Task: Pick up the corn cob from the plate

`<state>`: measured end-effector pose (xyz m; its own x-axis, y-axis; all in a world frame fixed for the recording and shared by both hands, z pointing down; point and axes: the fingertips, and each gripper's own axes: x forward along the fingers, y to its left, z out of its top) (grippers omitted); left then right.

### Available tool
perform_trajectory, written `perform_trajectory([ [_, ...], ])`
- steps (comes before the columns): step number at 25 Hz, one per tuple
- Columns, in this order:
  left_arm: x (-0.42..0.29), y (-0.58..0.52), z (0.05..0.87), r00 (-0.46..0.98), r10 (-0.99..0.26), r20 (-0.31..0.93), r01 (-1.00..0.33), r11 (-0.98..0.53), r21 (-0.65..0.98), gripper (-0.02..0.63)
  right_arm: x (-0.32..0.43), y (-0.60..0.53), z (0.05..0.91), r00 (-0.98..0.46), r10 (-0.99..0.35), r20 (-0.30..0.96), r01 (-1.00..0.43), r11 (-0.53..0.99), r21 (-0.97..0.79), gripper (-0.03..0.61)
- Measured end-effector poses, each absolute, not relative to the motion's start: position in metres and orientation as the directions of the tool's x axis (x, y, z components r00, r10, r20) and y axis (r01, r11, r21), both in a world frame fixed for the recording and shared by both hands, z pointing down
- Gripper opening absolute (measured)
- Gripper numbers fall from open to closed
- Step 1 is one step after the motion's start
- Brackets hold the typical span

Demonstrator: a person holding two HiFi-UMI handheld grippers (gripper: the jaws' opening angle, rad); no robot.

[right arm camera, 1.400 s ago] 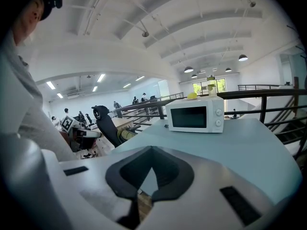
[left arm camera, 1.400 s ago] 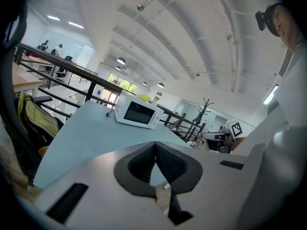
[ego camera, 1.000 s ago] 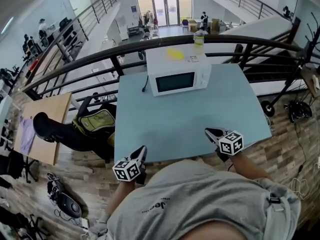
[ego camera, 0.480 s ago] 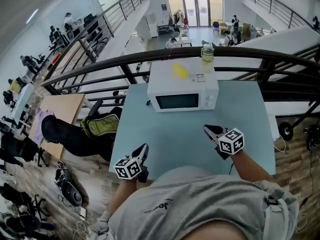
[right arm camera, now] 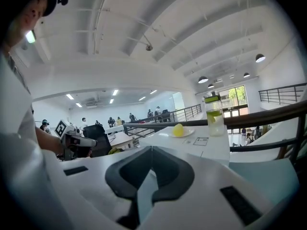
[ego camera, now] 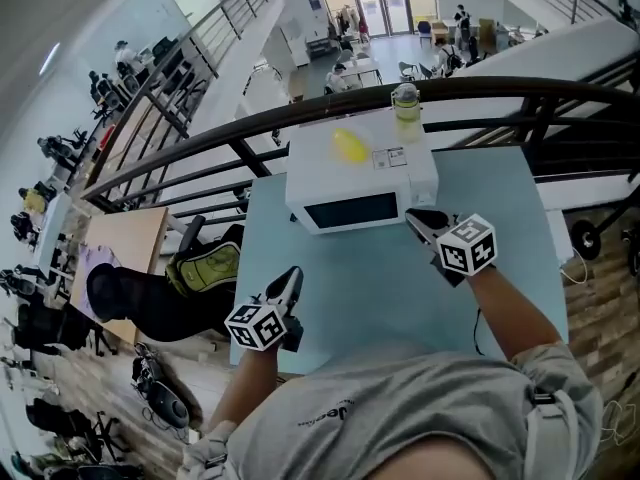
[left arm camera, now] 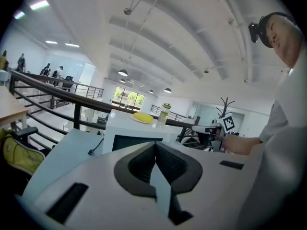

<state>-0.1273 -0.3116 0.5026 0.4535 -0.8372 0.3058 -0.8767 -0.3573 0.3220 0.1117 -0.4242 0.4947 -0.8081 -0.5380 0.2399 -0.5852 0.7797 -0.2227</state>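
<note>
With the corn cob (ego camera: pixel 349 145) lying on its plate (right arm camera: pixel 186 133) on top of the microwave (ego camera: pixel 360 183), and the left hand-held gripper (ego camera: pixel 292 276) and right hand-held gripper (ego camera: pixel 418 218) both closed and empty, the nearer right one should, I think, open wide before reaching over it.

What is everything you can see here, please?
table: one, light blue, beside the railing
microwave: one, white, on the table's far side
plate: one, white, on top of the microwave
corn cob: one, yellow, on the plate
bottle: one, clear, on the microwave's far edge
railing: one, dark, behind the table
backpack: one, green, left of the table
left gripper: one, black, jaws shut, over the table's near edge
right gripper: one, black, jaws shut, by the microwave's front
</note>
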Motion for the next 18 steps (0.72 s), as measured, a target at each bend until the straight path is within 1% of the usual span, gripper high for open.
perform_trajectory([
  [5,-0.163,-0.358,0.492,0.528,-0.806,0.267,-0.839,-0.447,0.311,0.018,0.069,-0.464,0.482,-0.756,-0.602,0.257,-0.649,0.739,-0.181,0.017],
  [10,-0.181,-0.396,0.473,0.560,-0.796,0.230,-0.815,-0.478,0.328,0.018,0.049,-0.490,0.451,-0.727,-0.629,0.274,-0.680,0.713,-0.169,0.025],
  [12,-0.185,-0.410,0.468,0.564,-0.794,0.224,-0.812,-0.486,0.322,0.018,0.041,-0.505,0.443,-0.714,-0.640,0.284,-0.693,0.704,-0.155,0.082],
  [18,-0.192,-0.443,0.471,0.568,-0.797,0.207,-0.808,-0.491,0.327,0.018,0.015,-0.550,0.443,-0.687,-0.633,0.357,-0.704,0.701,-0.113,0.158],
])
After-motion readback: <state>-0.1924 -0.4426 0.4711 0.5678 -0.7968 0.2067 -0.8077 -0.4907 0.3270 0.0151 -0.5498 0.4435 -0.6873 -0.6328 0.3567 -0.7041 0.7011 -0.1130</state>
